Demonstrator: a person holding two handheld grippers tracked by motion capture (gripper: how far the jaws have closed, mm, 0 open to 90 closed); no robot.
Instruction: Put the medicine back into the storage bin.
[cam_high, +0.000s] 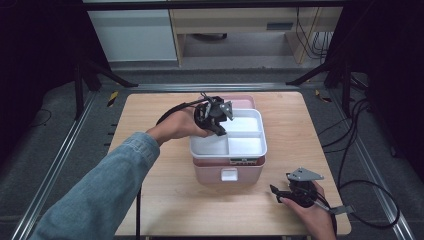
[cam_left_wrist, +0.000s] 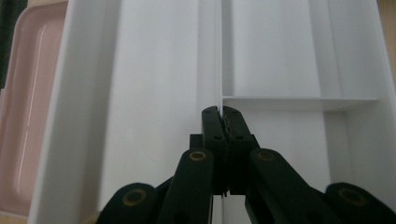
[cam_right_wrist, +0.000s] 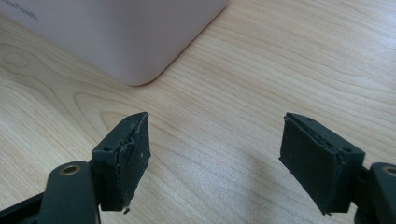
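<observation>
Right gripper (cam_high: 278, 194): held in the person's right hand (cam_high: 312, 212) at about 5 o'clock on the table, nearest the viewer; its two black jaws stand wide apart with nothing between them, bare wood showing in the gap in the right gripper view (cam_right_wrist: 215, 158).
Light wooden table top (cam_high: 165, 200): bare around the right gripper; the box sits near its middle.
Pale pink rounded plastic box (cam_high: 227, 176): stands upright at the table's centre, a small white clasp (cam_high: 229, 174) on its near wall; in the right gripper view one rounded pink corner (cam_right_wrist: 135, 42) lies at about 11 o'clock from the open jaws, well apart from them.
White plastic divided tray insert (cam_high: 260, 132): sits in the top of the pink box, split into compartments by thin white walls; every compartment that shows is empty.
Left gripper (cam_high: 220, 131): held in the person's left hand (cam_high: 175, 127), blue denim sleeve (cam_high: 100, 195) behind it, at the tray's left rim, about 9 o'clock of the box.
Left gripper jaws: pressed together; in the left gripper view (cam_left_wrist: 223, 116) the tips close on the thin white divider wall (cam_left_wrist: 218, 56) of the tray, which runs on from the tips toward 12 o'clock.
Cross divider (cam_left_wrist: 299, 99): branches from that wall just beyond the tips, toward 3 o'clock.
Pink lid (cam_high: 235, 101): lies behind the box at 12 o'clock, touching or just beside it.
</observation>
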